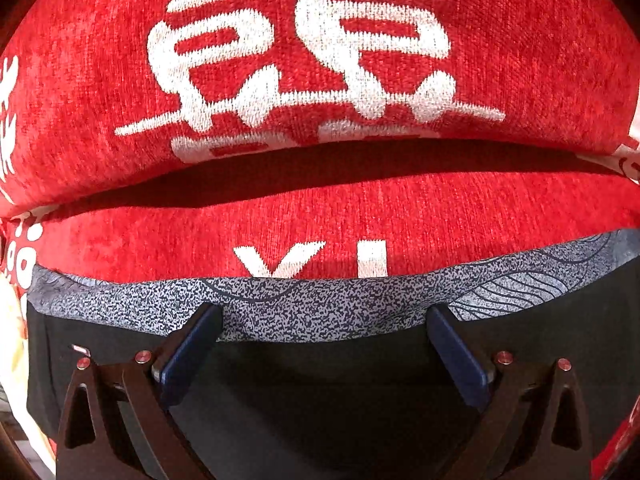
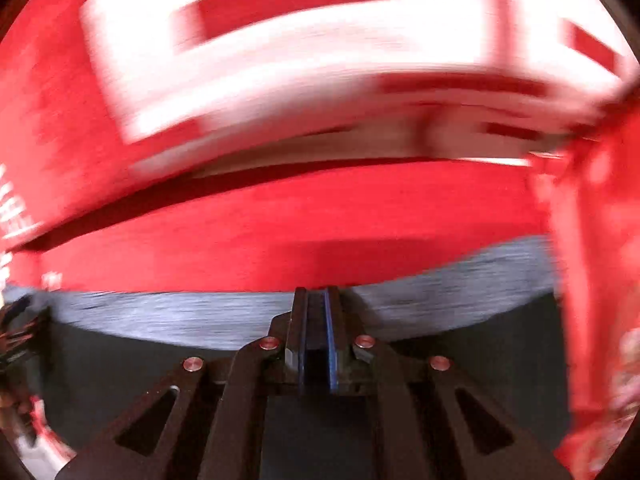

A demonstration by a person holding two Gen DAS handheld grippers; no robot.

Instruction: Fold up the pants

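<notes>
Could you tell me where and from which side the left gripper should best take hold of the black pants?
Grip the grey patterned waistband: it lies flat as a thick free edge of the black pants between the open left gripper fingers. Come steeply from above, from the black side.

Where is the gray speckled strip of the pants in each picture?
Left wrist view: the gray speckled band runs across the lower middle, just above the black pants, between the open fingers.
Right wrist view: the same band, blurred, crosses the lower middle, behind the shut fingers.
Shared landmark: the red cloth with white letters right above the band.
</notes>
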